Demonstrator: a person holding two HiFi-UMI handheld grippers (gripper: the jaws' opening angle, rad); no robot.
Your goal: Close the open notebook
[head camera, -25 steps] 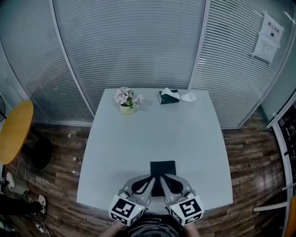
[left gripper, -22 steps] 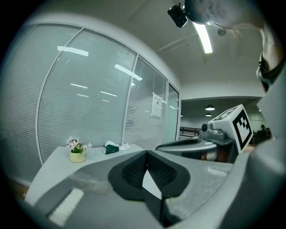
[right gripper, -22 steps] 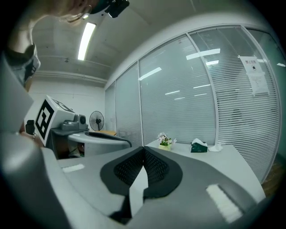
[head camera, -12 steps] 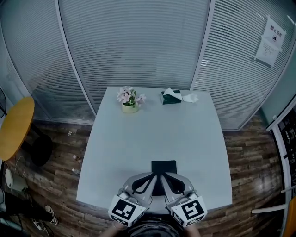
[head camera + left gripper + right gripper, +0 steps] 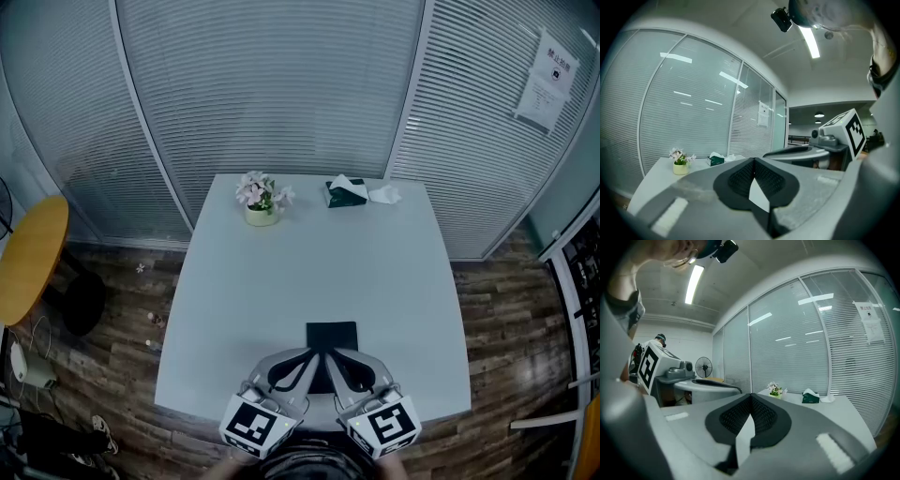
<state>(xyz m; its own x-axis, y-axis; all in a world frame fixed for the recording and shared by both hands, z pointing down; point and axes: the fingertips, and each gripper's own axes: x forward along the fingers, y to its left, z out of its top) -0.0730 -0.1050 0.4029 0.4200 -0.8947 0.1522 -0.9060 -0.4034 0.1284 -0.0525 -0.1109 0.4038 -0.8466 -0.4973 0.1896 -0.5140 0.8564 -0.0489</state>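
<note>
A dark notebook (image 5: 332, 334) lies flat on the white table (image 5: 281, 281) near its front edge, with only its dark cover showing. Its near end is hidden under my grippers. My left gripper (image 5: 307, 362) and right gripper (image 5: 337, 362) hover side by side over that near end, pointing away from me. Both are shut with nothing between the pads. In the left gripper view the left gripper (image 5: 753, 161) has its pad tips touching. The right gripper (image 5: 751, 397) stands the same way in its own view.
A small pot of pink flowers (image 5: 260, 202) and a green tissue box (image 5: 345, 193) with a loose white tissue (image 5: 382, 195) stand along the table's far edge. Glass walls with blinds rise behind. A round yellow table (image 5: 28, 262) stands at the left.
The grippers and the notebook stay where they were. Only the head view has shifted slightly.
</note>
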